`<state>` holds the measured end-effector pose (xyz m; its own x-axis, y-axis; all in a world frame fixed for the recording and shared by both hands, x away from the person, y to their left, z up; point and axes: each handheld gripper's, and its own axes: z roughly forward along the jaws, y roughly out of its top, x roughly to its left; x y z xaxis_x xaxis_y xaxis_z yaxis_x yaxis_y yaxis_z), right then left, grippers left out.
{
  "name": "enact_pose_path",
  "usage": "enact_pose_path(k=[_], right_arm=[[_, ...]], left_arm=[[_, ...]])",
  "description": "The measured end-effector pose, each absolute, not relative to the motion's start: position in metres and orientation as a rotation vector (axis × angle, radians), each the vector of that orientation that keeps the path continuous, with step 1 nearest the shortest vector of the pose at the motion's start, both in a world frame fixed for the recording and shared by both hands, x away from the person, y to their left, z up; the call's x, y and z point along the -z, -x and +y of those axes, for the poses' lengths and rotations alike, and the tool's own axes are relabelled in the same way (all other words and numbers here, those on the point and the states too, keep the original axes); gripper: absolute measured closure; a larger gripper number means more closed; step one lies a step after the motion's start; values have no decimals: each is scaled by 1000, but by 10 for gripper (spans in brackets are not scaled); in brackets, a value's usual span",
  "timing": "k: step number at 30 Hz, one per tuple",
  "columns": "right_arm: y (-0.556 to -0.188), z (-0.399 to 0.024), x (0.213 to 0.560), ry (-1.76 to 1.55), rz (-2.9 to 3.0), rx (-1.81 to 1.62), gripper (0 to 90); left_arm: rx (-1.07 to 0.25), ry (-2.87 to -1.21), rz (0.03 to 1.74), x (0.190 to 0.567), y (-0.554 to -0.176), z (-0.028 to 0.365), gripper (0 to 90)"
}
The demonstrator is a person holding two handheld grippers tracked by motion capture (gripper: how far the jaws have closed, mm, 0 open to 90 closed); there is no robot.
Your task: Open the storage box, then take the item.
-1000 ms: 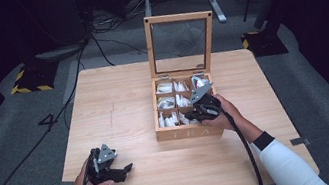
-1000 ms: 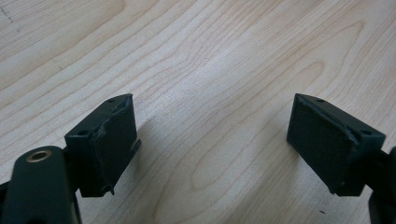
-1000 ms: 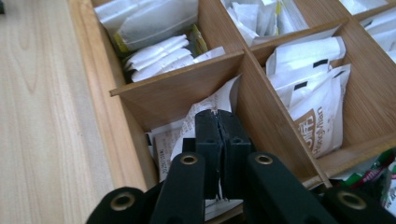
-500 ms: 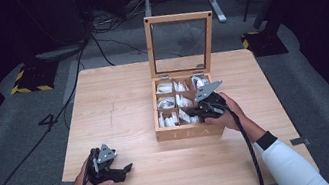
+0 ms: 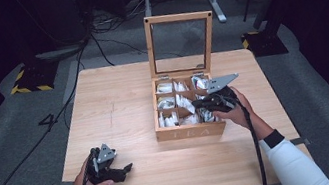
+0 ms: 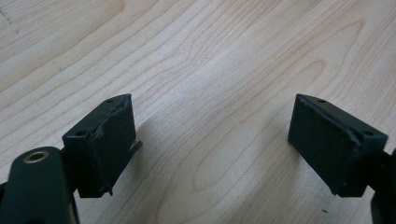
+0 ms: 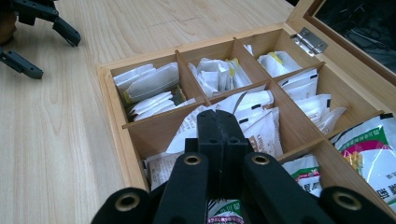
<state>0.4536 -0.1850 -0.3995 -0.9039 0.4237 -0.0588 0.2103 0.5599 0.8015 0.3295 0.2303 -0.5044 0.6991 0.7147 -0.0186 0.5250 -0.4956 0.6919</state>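
Your light wooden table (image 5: 119, 105) stands on grey floor in a dark room. On it sits an open wooden tea box (image 5: 189, 130) with its glass-paned lid (image 5: 180, 44) upright, six compartments all holding paper tea sachets (image 7: 149, 84). Your right gripper (image 7: 222, 122) hovers over the box's near right compartments, jaws pressed together, empty. Your left gripper (image 5: 123, 169) rests on the table's near left, jaws wide apart.
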Motion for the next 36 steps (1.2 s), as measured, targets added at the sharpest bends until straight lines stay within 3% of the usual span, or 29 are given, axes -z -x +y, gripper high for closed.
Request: enact_pose_path(k=[36], right_arm=[[-419, -211, 365, -441, 2445, -1427, 900]], left_arm=[[-347, -2231, 913, 504, -333, 232, 149]])
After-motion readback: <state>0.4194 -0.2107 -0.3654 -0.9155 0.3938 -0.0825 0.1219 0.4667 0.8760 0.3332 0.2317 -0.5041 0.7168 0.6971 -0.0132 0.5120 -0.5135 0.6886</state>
